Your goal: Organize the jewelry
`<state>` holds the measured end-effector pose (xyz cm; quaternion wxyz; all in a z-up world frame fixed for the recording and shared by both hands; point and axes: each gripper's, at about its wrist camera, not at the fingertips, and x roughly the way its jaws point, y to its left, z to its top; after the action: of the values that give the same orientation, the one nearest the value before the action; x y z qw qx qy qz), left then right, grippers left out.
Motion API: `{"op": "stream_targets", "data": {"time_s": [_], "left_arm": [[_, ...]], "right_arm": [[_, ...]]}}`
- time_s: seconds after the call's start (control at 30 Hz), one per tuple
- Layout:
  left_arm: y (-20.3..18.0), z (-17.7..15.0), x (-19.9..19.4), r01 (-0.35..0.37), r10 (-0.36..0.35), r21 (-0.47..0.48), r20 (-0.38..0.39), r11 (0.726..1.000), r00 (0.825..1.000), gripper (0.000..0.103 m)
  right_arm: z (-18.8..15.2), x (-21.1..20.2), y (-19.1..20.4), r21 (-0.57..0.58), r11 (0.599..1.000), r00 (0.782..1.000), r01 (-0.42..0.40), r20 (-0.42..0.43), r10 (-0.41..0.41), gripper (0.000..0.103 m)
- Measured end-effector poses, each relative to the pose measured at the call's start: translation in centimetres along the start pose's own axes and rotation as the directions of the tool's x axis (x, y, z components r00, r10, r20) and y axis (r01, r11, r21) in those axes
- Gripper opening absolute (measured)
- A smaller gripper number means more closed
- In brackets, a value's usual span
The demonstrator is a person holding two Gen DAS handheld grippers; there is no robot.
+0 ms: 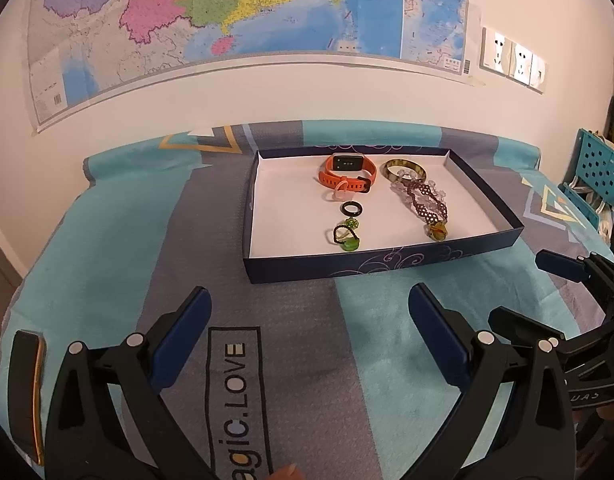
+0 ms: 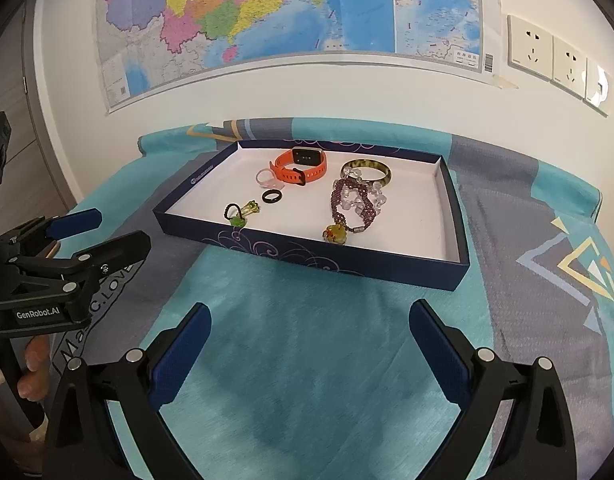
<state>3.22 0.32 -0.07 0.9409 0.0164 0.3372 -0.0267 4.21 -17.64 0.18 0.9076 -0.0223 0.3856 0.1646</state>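
Both grippers, left gripper (image 1: pixel 309 312) and right gripper (image 2: pixel 310 328), wide, empty, short of tray (image 1: pixel 387 266). Jewelry apparently sorted; next likely final check.

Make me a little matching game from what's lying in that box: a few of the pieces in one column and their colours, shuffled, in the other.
Things:
1. watch
2. plain ring
3. beaded bracelet
4. bangle

Colours:
A. dark purple-red
B. orange
C. mottled olive and yellow
D. black

All four lie inside the dark blue box with the white floor.

Pairs: 1-B, 2-D, 3-A, 4-C
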Motion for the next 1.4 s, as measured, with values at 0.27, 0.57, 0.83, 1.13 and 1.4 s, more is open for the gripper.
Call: {"op": "stream_targets", "data": {"time_s": [0.27, 0.57, 0.83, 1.13, 1.4], "left_arm": [[-0.2, -0.3, -0.1, -0.001, 0.001, 0.007, -0.003, 1.000, 1.000, 0.097], [-0.9, -0.5, -0.1, 0.015, -0.015, 0.026, -0.006, 1.000, 1.000, 0.097], [-1.1, -0.6, -0.1, 0.015, -0.015, 0.026, -0.009, 1.000, 1.000, 0.097], [-1.2, -0.8, 0.0, 0.015, -0.014, 0.023, -0.016, 1.000, 1.000, 0.097], [-1.1, -1.0, 0.3, 0.011, -0.010, 0.012, -0.028, 1.000, 1.000, 0.097]], "right_arm": [[-0.1, -0.4, 0.0, 0.006, 1.000, 1.000, -0.003, 0.007, 0.003, 0.096], [-0.5, -0.5, -0.2, 0.014, 1.000, 1.000, 0.000, 0.004, 0.000, 0.096], [-0.6, -0.5, -0.4, 0.020, 1.000, 1.000, 0.002, 0.004, -0.002, 0.096], [-0.6, -0.3, -0.7, 0.029, 1.000, 1.000, 0.007, 0.001, -0.007, 0.096], [-0.8, -0.2, -0.8, 0.032, 0.999, 1.000, 0.009, -0.003, -0.009, 0.096]]}}
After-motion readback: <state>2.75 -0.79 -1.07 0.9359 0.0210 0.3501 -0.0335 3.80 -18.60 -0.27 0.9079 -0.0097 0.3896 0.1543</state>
